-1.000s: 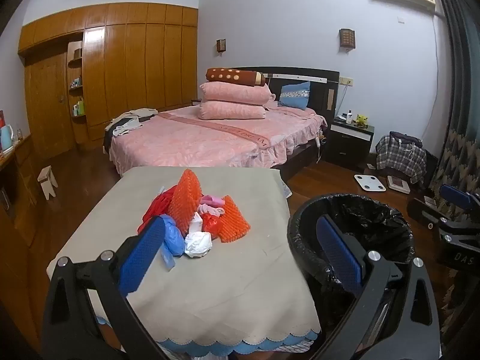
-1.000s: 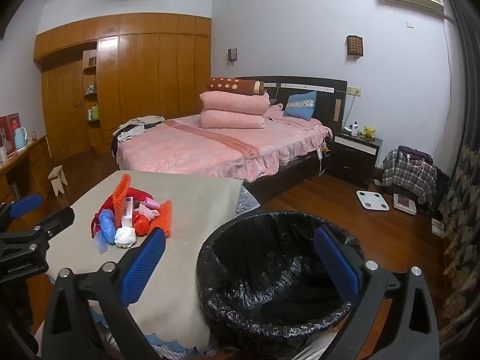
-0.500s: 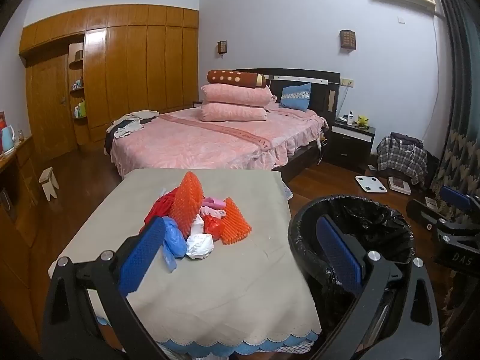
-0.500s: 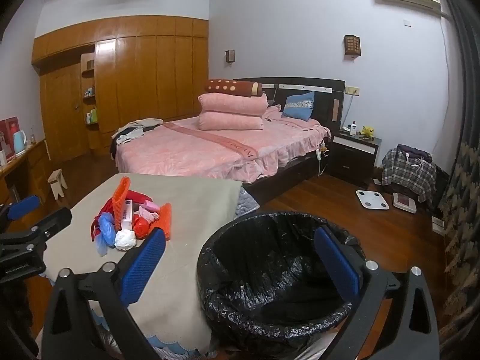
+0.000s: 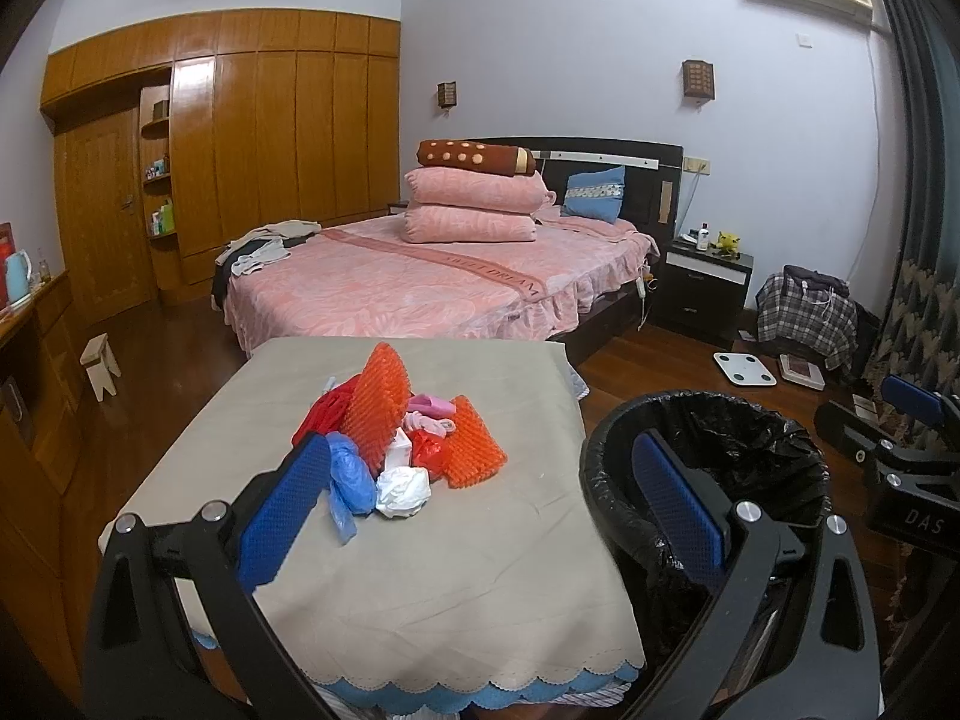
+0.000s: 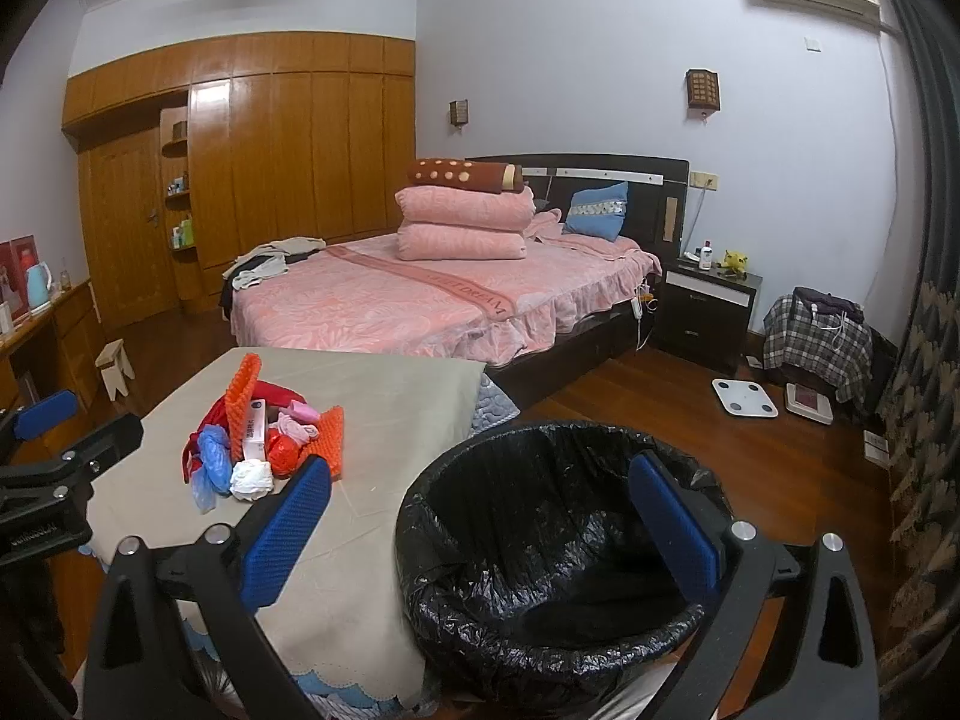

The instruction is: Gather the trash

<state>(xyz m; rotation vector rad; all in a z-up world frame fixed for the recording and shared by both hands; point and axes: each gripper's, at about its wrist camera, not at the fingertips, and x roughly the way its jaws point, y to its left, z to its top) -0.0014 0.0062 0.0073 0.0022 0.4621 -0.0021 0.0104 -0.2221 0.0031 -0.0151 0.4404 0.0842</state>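
A pile of trash (image 5: 396,438) lies on the beige-clothed table (image 5: 420,570): orange foam nets, a red bag, a blue plastic bag, a white crumpled wad (image 5: 403,485) and pink bits. It also shows in the right wrist view (image 6: 264,432). A bin lined with a black bag (image 6: 558,546) stands right of the table, and shows in the left wrist view (image 5: 708,462). My left gripper (image 5: 480,510) is open and empty, above the table's near part. My right gripper (image 6: 480,522) is open and empty, above the bin's near rim.
A pink bed (image 5: 432,282) stands behind the table. A dark nightstand (image 5: 702,288), a white scale (image 5: 744,368) and a plaid bag (image 5: 807,315) are at the right. A wooden wardrobe (image 5: 240,162) and a small stool (image 5: 101,363) are at the left.
Both views have shifted only slightly. Both grippers stay open and empty, and the trash pile has not moved.
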